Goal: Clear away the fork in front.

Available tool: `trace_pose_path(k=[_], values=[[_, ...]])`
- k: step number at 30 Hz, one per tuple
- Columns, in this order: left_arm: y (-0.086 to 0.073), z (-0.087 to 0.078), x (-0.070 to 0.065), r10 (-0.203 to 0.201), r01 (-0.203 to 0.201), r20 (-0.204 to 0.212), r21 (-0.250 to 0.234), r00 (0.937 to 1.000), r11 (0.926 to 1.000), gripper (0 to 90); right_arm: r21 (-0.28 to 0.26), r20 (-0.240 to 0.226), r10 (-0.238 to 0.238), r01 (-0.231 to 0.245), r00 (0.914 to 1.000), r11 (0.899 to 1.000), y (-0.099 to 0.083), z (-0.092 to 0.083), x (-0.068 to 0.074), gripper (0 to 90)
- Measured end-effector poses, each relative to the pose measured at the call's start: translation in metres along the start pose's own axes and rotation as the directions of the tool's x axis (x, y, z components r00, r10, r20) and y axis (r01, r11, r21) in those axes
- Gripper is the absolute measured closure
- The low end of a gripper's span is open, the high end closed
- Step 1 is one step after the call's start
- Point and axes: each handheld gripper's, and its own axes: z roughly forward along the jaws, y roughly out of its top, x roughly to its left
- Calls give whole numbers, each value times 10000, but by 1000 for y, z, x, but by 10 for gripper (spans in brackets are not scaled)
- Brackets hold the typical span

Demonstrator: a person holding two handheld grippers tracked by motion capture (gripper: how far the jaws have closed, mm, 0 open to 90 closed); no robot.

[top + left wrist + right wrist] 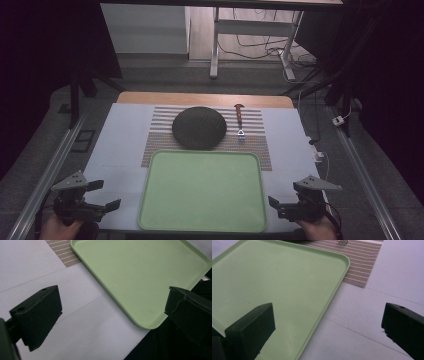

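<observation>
Left gripper (99, 194): jaws spread wide, holding nothing, beside the tray's near-left corner.
Tray (150, 200): light green, bare, at the table's near middle, long axis left-right.
Dark round mat (199, 127): in the high view, behind the tray, on the striped placemat (255, 142).
Whisk (240, 120): high view shows it whole, wooden handle pointing away, wire end toward the tray; right gripper view catches just its wire tip (342, 241).
Right gripper (283, 197): jaws spread, holding nothing, beside the near-right corner.

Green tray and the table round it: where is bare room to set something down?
The green tray is empty. White table lies bare left and right of it. Crowded: the striped mat behind, holding the dark round plate and the wooden-handled utensil.
</observation>
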Motion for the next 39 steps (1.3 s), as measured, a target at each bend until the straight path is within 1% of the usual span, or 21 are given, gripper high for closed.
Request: trace_pose_path(k=[2, 4, 11, 19, 25, 34, 39], values=[[0, 0, 0, 12, -12, -30, 2, 10000, 10000, 8, 49, -42, -45, 46, 10000, 10000, 0, 0, 0, 0], [0, 0, 0, -19, 19, -47, 6, 10000, 10000, 8, 118, 20, -67, 67, 10000, 9999, 1, 1, 0, 0], [0, 0, 0, -57, 57, -79, -2, 10000, 10000, 8, 99, 111, -82, 81, 9999, 9999, 1, 1, 1, 0], [0, 0, 0, -94, 94, -81, -10, 9999, 10000, 9, 104, 94, -50, 49, 9999, 9999, 1, 1, 1, 0], [0, 0, 0, -92, 92, -114, -1, 9999, 10000, 9, 72, 39, -208, 208, 9998, 9998, 2, 1, 3, 0], [0, 0, 0, -107, 106, -123, -32, 9999, 9999, 9, -239, -27, -484, 483, 9988, 9985, 8, 1, 6, 0], [-1, -1, 0, -134, 133, -150, -80, 9998, 9999, 8, -350, -87, -803, 799, 9967, 9962, 13, 4, 8, 0]])
